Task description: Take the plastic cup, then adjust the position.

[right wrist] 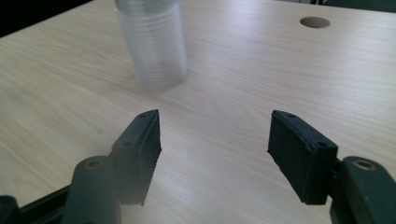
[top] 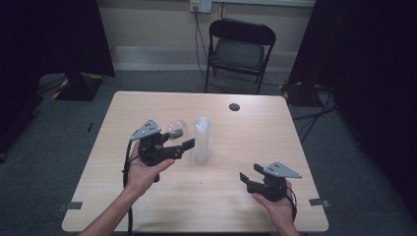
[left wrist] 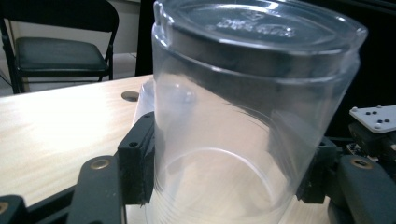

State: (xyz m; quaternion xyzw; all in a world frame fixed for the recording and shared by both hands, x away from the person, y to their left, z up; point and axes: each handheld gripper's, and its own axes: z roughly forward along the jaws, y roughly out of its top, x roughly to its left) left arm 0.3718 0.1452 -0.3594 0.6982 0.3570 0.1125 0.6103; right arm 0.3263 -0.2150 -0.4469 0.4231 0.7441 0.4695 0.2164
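Left gripper view: illegible embossing (left wrist: 259, 25) on cup (left wrist: 233, 140)

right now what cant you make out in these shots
- Stack of clear cups, high view: too small and see-through to count.
- Same stack, right gripper view: top cut off by the upper edge, blurred.
- Clear cup in the left gripper, left gripper view: raised lettering on its base is too blurred to read.
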